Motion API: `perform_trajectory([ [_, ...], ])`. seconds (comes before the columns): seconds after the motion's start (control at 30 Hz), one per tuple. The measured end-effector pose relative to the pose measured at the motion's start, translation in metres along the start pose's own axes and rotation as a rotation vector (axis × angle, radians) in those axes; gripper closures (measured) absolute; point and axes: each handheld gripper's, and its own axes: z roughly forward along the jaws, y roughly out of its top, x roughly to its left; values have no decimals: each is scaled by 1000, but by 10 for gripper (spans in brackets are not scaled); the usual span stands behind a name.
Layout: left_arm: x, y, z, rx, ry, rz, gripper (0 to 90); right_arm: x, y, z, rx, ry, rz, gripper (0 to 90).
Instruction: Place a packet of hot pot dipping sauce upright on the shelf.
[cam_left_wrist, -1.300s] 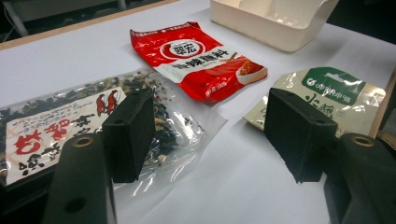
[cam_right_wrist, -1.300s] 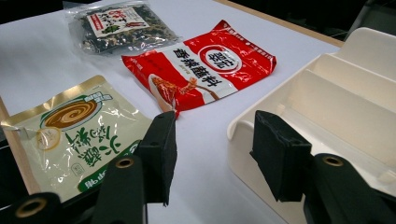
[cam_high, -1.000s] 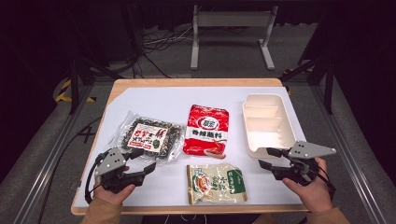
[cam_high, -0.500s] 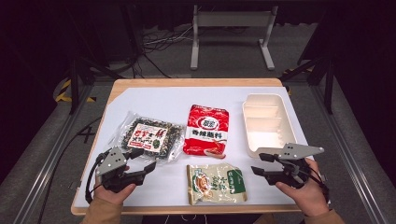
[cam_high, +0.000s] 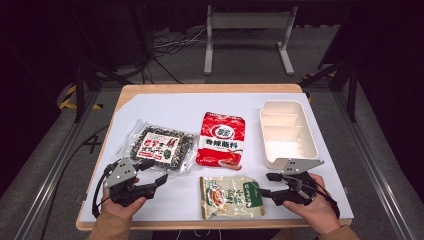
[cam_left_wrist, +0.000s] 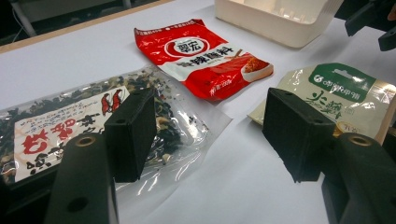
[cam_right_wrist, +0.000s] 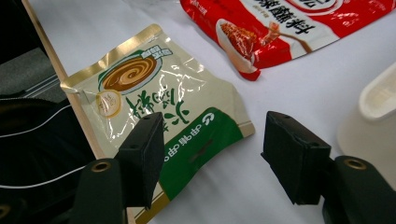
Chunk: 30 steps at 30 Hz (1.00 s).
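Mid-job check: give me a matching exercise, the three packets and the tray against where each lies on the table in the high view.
Things:
1. red packet
2. clear packet of dark dried food
3. green and beige packet
4. white tray

Places:
A. near edge, just ahead of the open right gripper
B. right side of the table
C. middle of the table
D. left side, beside the open left gripper

Pairs: 1-C, 2-D, 3-A, 4-B
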Motion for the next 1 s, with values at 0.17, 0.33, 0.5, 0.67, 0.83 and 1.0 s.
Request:
perform_trajectory([
  [0.17, 0, 0, 0, 1, 1, 0, 351, 1, -2, 8, 27, 11, 5, 383],
  [0.33, 1, 0, 1, 3, 0, 1, 351, 2, -5, 17, 67, 33, 17, 371],
  [0.5, 2, -1, 2, 10, 4, -1, 350, 1, -8, 23, 115, 40, 31, 371],
  [0.67, 1, -1, 3, 17, -3, -4, 349, 1, -11, 29, 137, 51, 40, 371],
  [0.83, 2, -1, 4, 20, -2, -3, 349, 1, -12, 34, 159, 66, 55, 369],
  [1.0, 2, -2, 5, 34, 6, -5, 349, -1, -15, 39, 194, 89, 86, 383],
])
